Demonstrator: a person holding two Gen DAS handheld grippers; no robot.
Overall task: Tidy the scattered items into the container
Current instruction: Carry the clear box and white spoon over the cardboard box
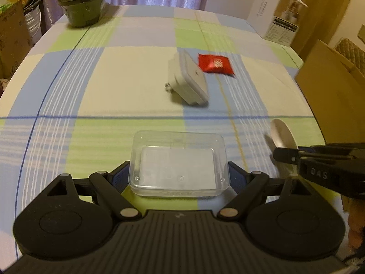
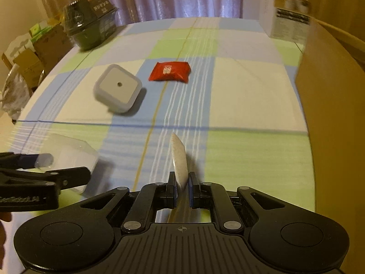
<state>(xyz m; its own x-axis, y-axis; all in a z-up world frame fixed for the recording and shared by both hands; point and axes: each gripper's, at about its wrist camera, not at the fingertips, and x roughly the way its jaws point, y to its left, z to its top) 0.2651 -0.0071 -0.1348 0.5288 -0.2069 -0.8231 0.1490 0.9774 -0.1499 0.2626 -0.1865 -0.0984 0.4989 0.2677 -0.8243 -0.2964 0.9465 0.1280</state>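
Note:
A clear plastic container (image 1: 179, 150) sits on the checked tablecloth, and my left gripper (image 1: 179, 174) is shut on its two sides. From the right wrist view, the container (image 2: 73, 155) is at the lower left with the left gripper (image 2: 43, 159) on it. My right gripper (image 2: 182, 182) is shut on a flat white oval piece (image 2: 179, 157), held on edge above the cloth. That piece (image 1: 282, 134) hangs just right of the container. A grey square plug (image 1: 189, 77) (image 2: 117, 89) and a red packet (image 1: 215, 65) (image 2: 170, 72) lie farther back.
A wrapped dark green bowl (image 1: 82, 2) (image 2: 91, 27) stands at the table's far left corner. A white carton (image 1: 273, 18) is at the far right. A brown cardboard box (image 1: 330, 86) (image 2: 330, 114) walls off the right side. Cardboard boxes stand beyond the left table edge.

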